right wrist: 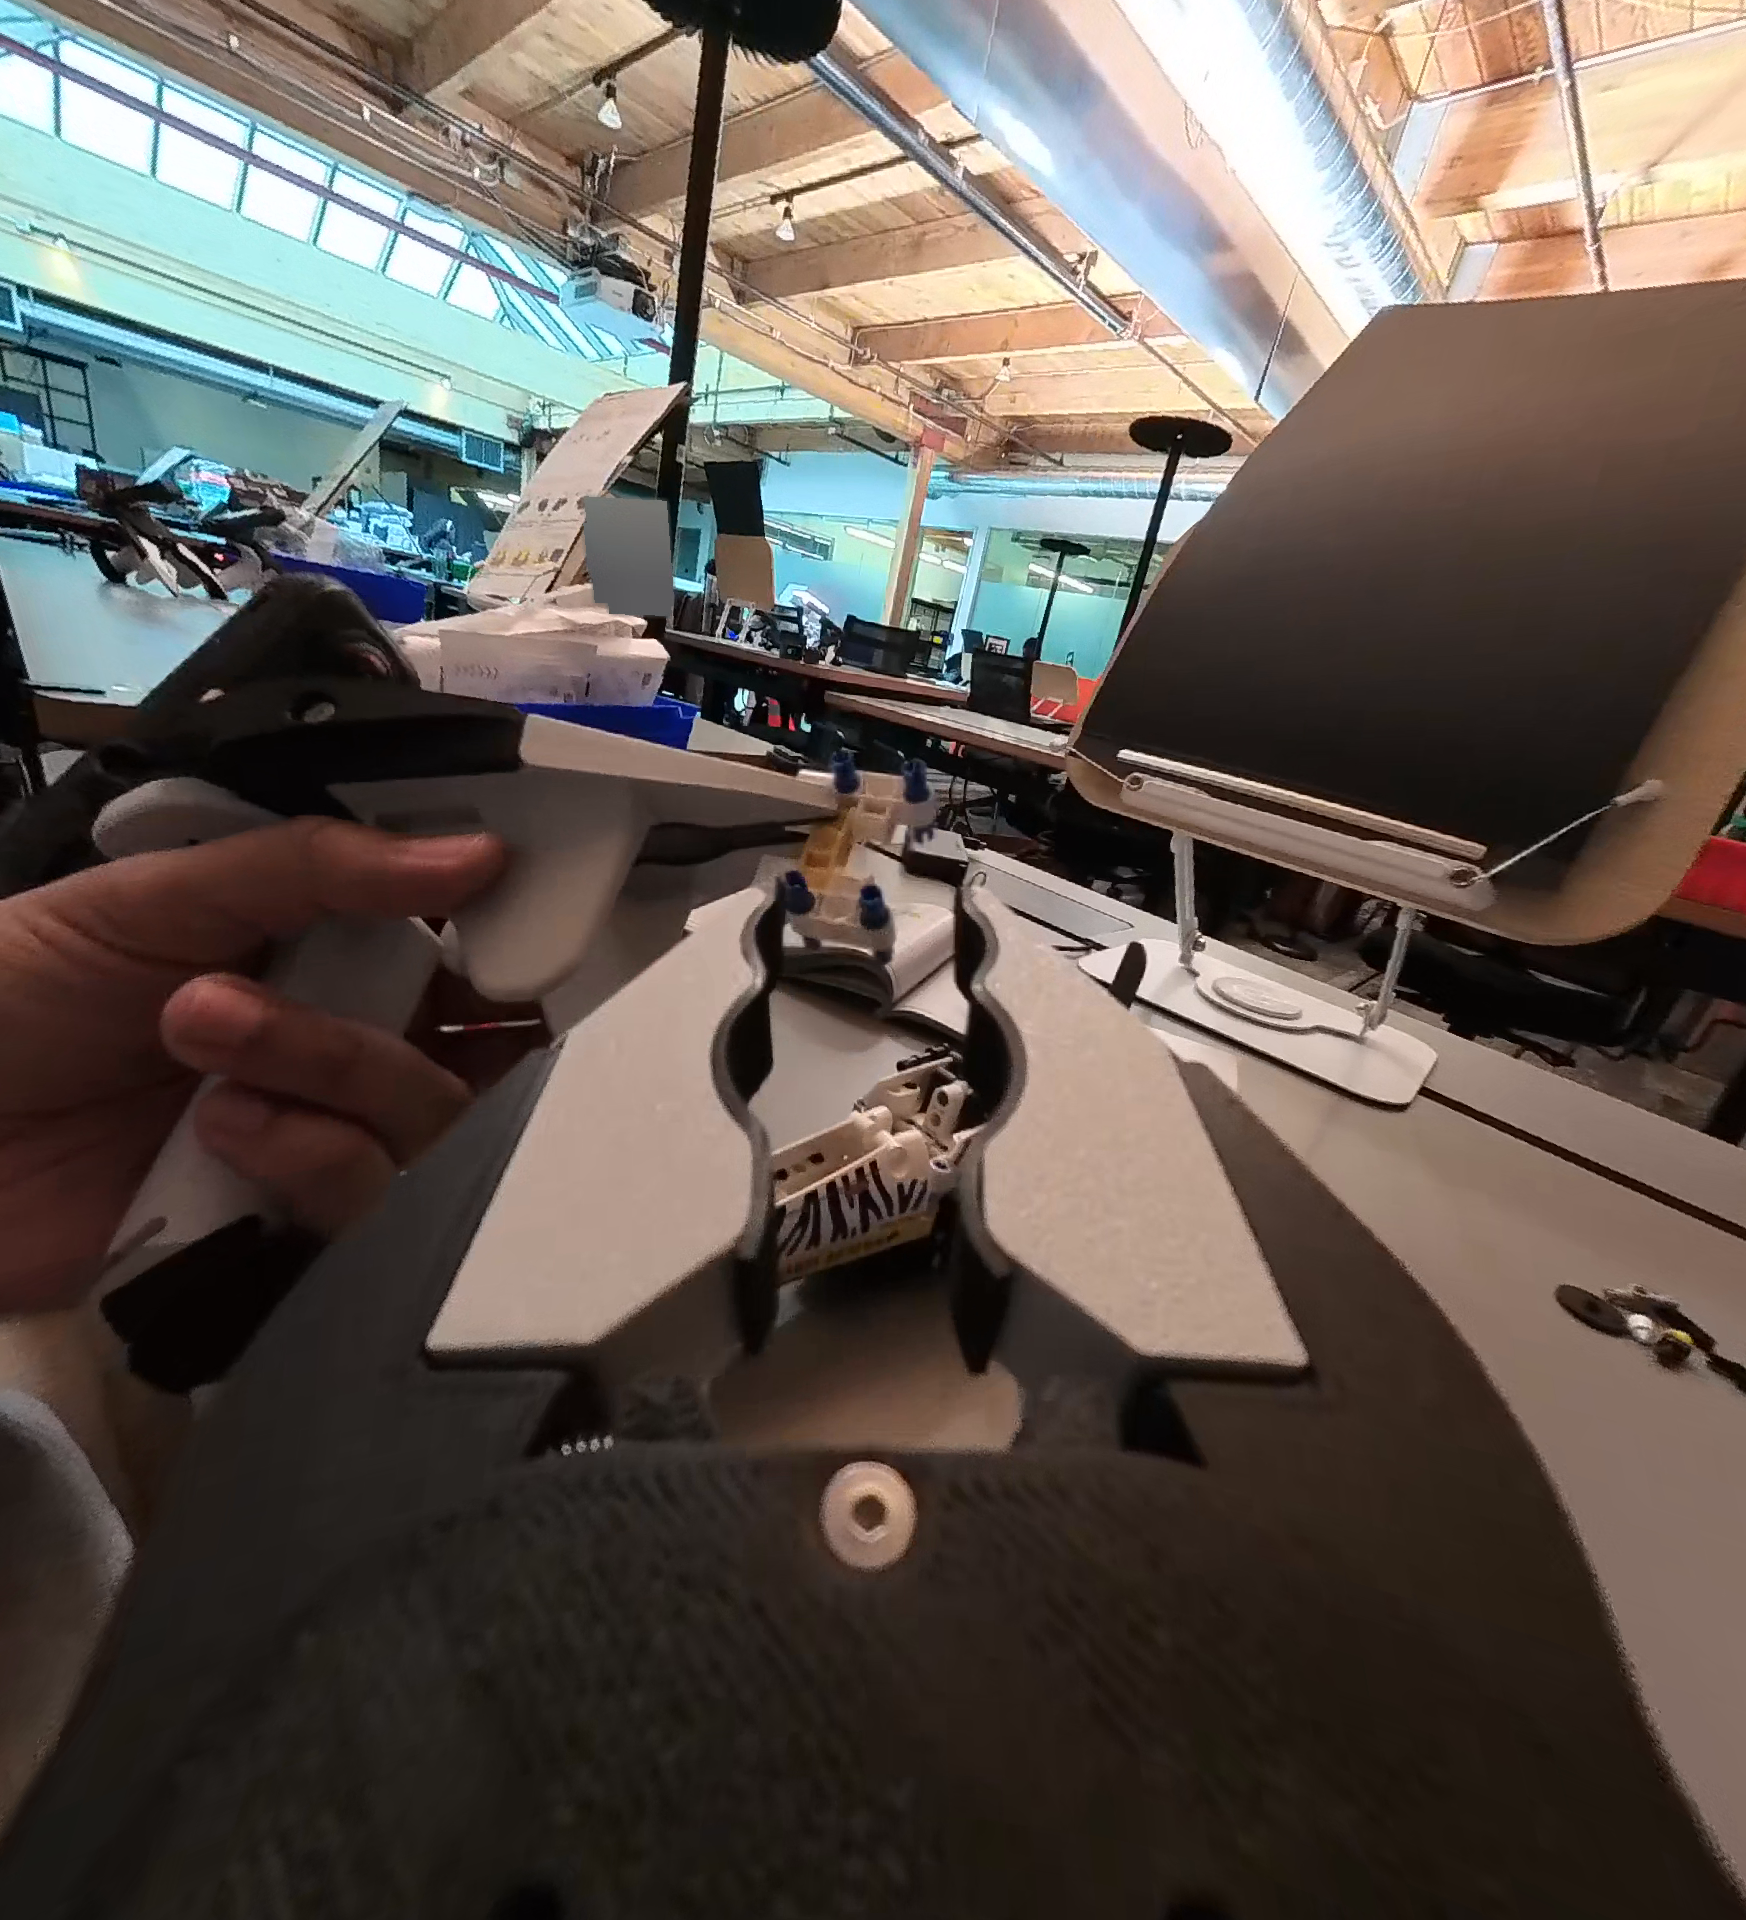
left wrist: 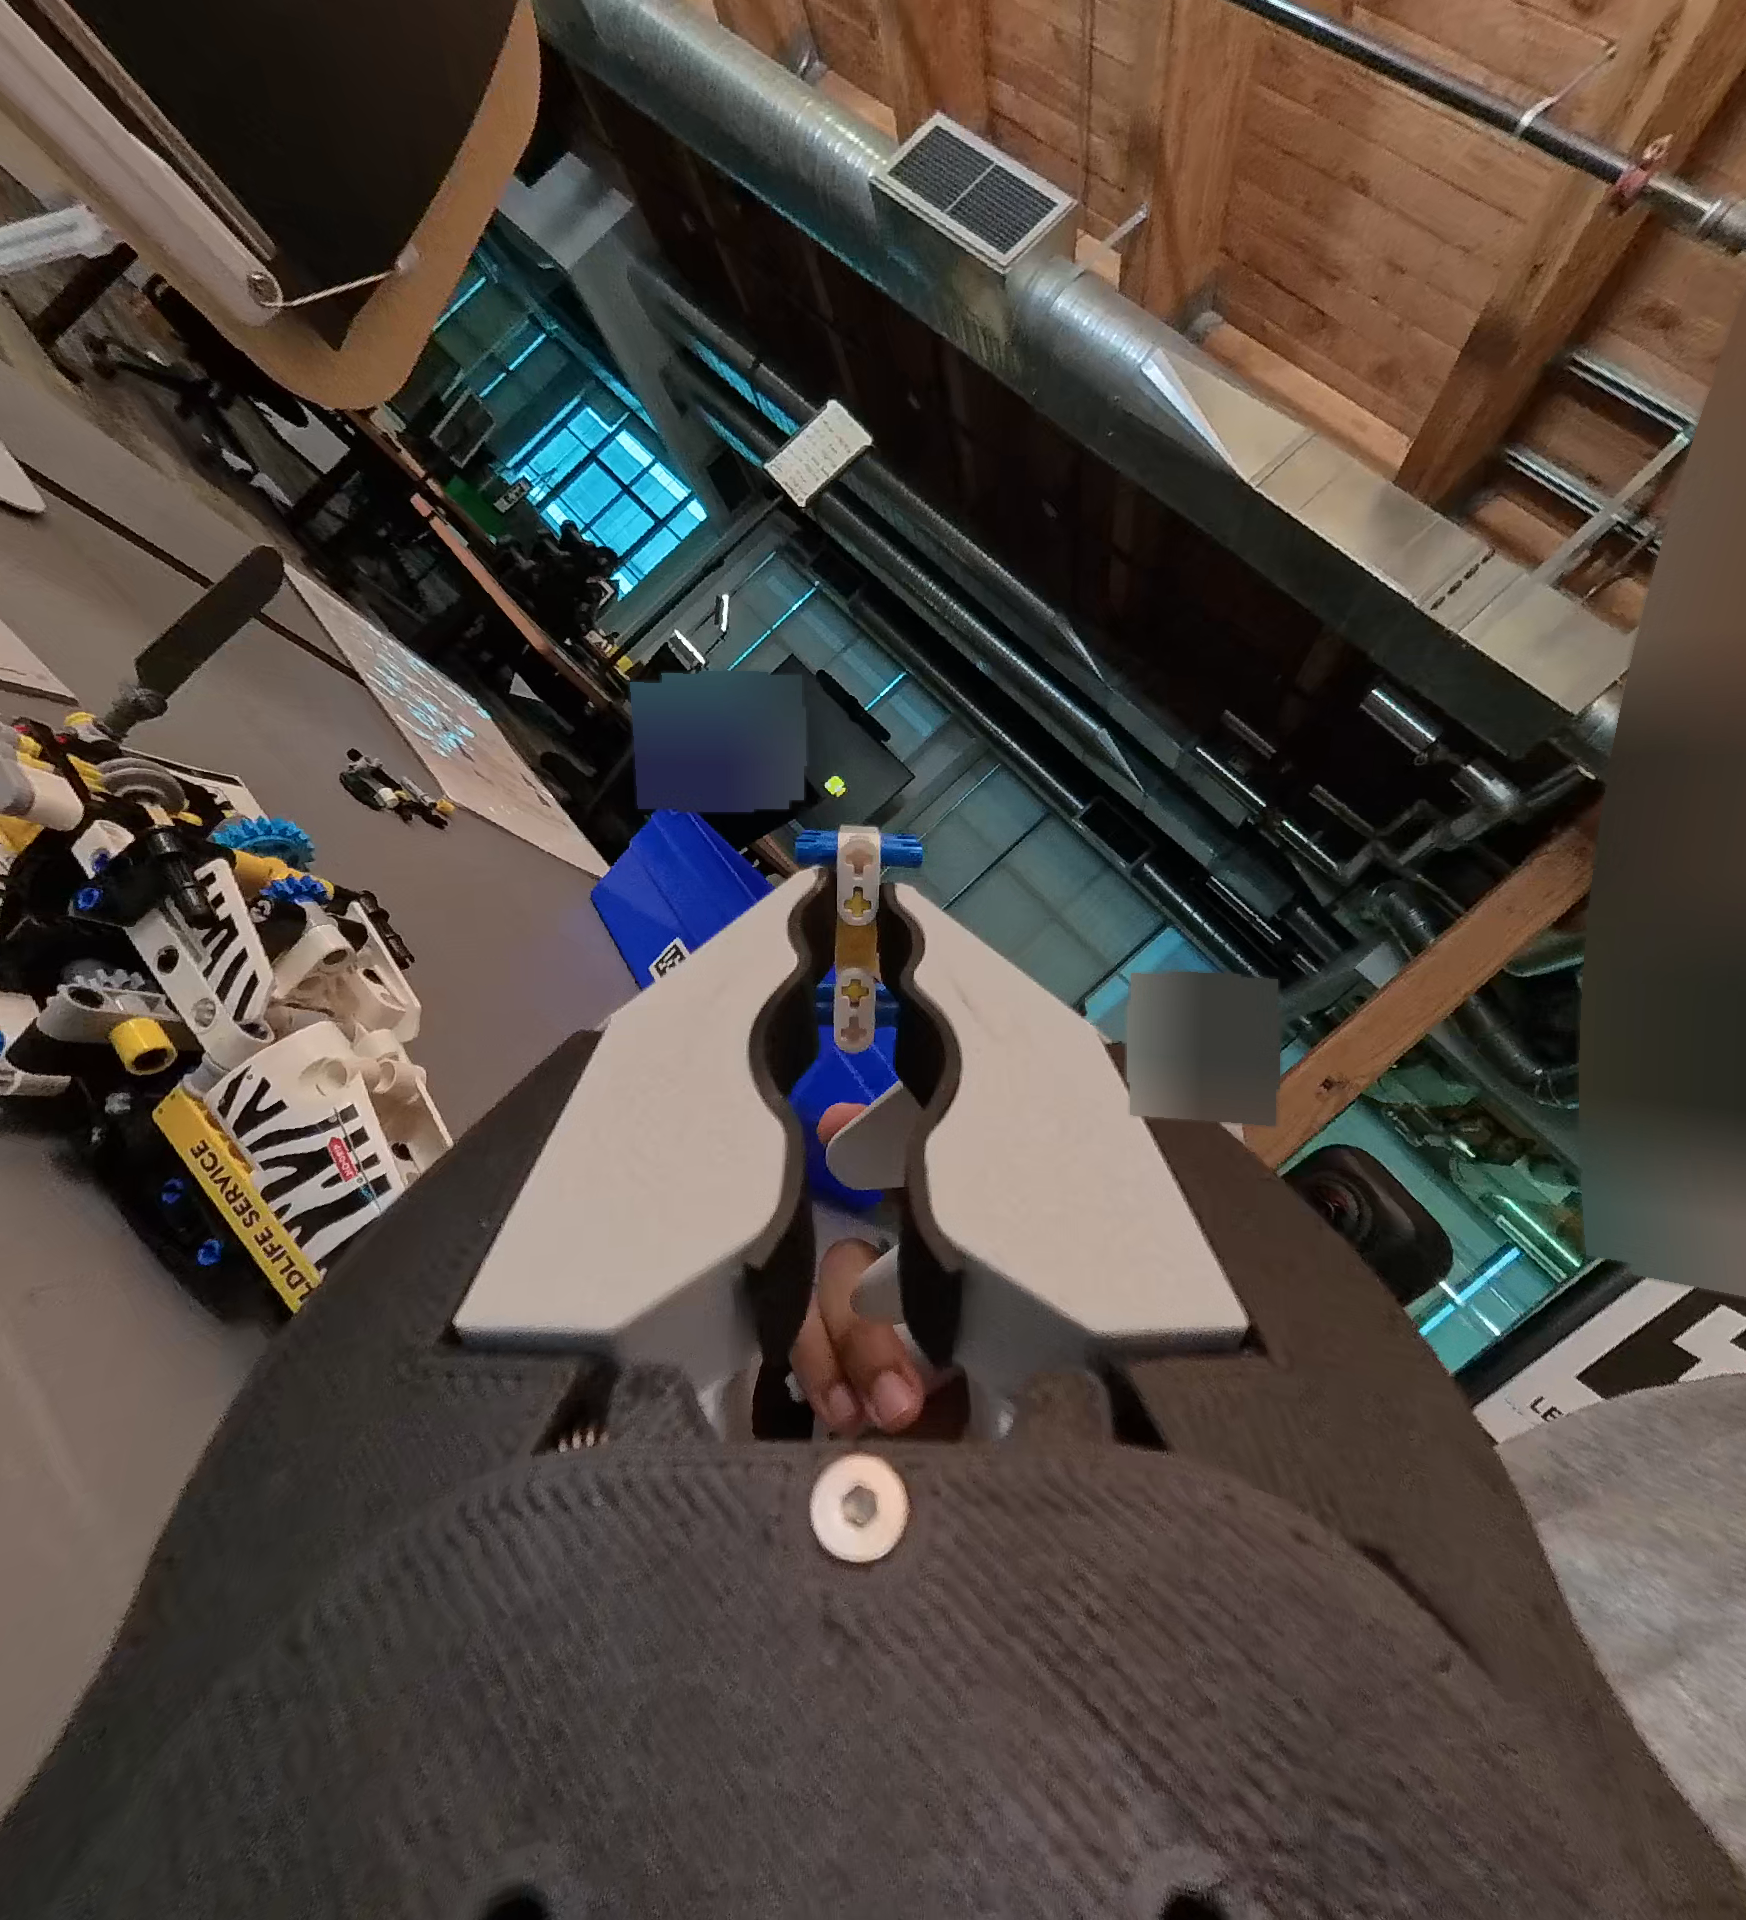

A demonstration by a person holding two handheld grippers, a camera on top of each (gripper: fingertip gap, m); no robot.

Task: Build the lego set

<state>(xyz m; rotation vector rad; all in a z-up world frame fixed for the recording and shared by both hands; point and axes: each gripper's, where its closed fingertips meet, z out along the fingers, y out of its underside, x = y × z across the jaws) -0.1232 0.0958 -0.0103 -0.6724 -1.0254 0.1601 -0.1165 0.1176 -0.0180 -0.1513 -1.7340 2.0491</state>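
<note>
My left gripper (left wrist: 856, 883) is shut on a small lego subassembly (left wrist: 856, 925) of white beams, a yellow axle and blue pins, held up in the air. In the right wrist view the left gripper (right wrist: 827, 795) reaches in from the left with the subassembly (right wrist: 848, 852) at its tip. My right gripper (right wrist: 874, 920) is open, and the subassembly's lower end sits between its fingertips; I cannot tell whether they touch it. The zebra-striped lego vehicle (left wrist: 204, 1029) stands on the grey table, also seen through the right gripper's gap (right wrist: 864, 1179).
A book stand (right wrist: 1451, 665) stands at the back right of the table (right wrist: 1471, 1195), with an open booklet (right wrist: 900, 971) in front of it. Loose small parts lie on the right (right wrist: 1679, 1340). A blue bin (left wrist: 677, 899) sits beyond the table edge. A hand (right wrist: 121, 1039) holds the left gripper's handle. Less than 4 cm separates the two grippers' tips.
</note>
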